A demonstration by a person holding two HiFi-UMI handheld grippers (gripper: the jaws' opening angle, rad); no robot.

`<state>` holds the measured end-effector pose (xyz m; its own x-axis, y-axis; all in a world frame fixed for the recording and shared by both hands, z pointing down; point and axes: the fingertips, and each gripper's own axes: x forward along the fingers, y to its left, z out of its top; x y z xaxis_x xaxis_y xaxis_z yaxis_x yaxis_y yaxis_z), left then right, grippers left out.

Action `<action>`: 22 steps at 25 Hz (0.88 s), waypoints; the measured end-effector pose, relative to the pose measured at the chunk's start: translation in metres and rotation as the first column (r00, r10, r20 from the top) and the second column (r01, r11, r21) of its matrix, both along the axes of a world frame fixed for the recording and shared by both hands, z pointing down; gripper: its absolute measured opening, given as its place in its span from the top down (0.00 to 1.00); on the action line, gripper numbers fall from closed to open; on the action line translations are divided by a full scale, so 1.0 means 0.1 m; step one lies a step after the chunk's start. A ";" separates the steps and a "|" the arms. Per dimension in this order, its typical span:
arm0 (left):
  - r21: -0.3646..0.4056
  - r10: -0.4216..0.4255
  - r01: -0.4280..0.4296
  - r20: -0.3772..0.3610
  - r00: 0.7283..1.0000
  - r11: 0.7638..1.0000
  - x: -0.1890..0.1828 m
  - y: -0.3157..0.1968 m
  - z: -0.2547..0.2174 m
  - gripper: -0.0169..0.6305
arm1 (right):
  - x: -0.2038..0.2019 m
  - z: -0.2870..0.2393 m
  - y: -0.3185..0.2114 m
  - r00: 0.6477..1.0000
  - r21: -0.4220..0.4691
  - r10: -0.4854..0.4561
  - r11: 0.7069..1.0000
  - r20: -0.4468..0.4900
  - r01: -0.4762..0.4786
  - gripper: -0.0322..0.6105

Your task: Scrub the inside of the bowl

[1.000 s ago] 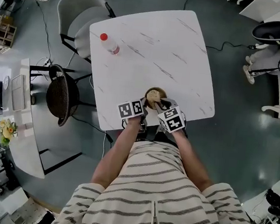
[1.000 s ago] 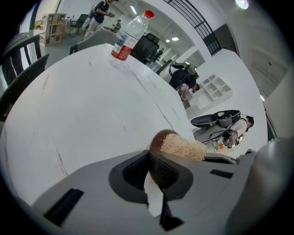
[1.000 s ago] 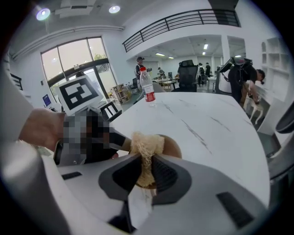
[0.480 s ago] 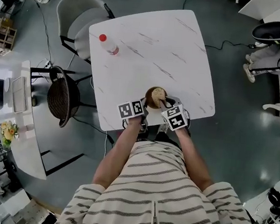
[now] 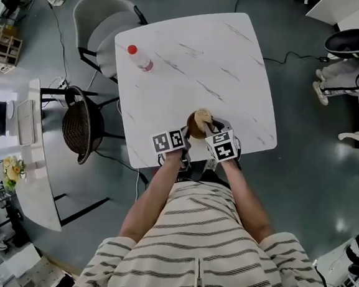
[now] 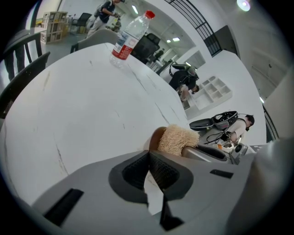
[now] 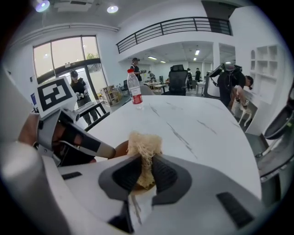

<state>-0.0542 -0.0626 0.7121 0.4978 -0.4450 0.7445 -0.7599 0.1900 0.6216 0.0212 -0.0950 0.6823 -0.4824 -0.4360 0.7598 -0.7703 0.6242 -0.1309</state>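
Observation:
A small brown bowl (image 5: 192, 130) sits near the front edge of the white marble table (image 5: 200, 54). My left gripper (image 5: 185, 136) reaches it from the left, and its jaws stand shut at the bowl's (image 6: 155, 137) near rim, which shows just past them. My right gripper (image 5: 210, 129) is shut on a tan fibrous scrubber (image 5: 202, 117), with the fibres pinched between its pads (image 7: 161, 173). The scrubber (image 7: 144, 146) pokes over the bowl (image 7: 120, 148), close beside the left gripper's (image 7: 73, 137) finger. The bowl's inside is mostly hidden by the scrubber (image 6: 177, 139).
A water bottle (image 5: 139, 56) with a red cap stands at the table's far left. A dark wicker chair (image 5: 81, 125) and a grey chair (image 5: 103, 20) stand left of the table. The table's near edge runs just under my grippers.
The right gripper and scrubber have shifted slightly away from me and to the right over the bowl. The left gripper has stayed at the bowl's rim.

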 end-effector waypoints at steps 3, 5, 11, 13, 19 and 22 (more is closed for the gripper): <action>0.000 0.001 -0.001 -0.010 1.000 1.000 0.00 0.01 0.01 0.96 | -0.08 0.01 0.03 1.000 -0.008 -0.016 1.000 -0.003 0.016 0.83; -0.001 0.001 -0.001 -0.012 1.000 1.000 0.00 0.01 0.01 0.96 | -0.13 0.01 0.05 1.000 -0.014 -0.019 1.000 0.010 0.019 0.83; -0.002 -0.001 0.001 -0.017 1.000 1.000 0.00 0.00 0.01 0.96 | -0.27 0.01 0.11 0.997 -0.027 -0.046 0.998 0.061 0.048 0.83; -0.003 -0.010 0.010 -0.023 1.000 1.000 -0.01 -0.01 0.00 0.96 | -0.30 0.01 0.16 0.996 -0.041 -0.062 0.997 0.064 0.064 0.83; -0.012 -0.026 0.026 -0.022 0.999 1.000 -0.04 0.01 0.01 0.96 | -0.21 -0.10 0.21 0.995 -0.056 -0.042 0.997 0.092 0.047 0.83; -0.006 -0.025 0.025 -0.017 1.000 1.000 -0.05 0.01 0.01 0.96 | -0.09 -0.19 0.17 0.993 -0.049 -0.004 0.999 0.119 0.010 0.83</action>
<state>-0.0596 -0.0614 0.7131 0.4992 -0.4531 0.7385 -0.7442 0.2123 0.6333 0.0119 -0.0776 0.6636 -0.5734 -0.3961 0.7172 -0.7432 0.6198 -0.2520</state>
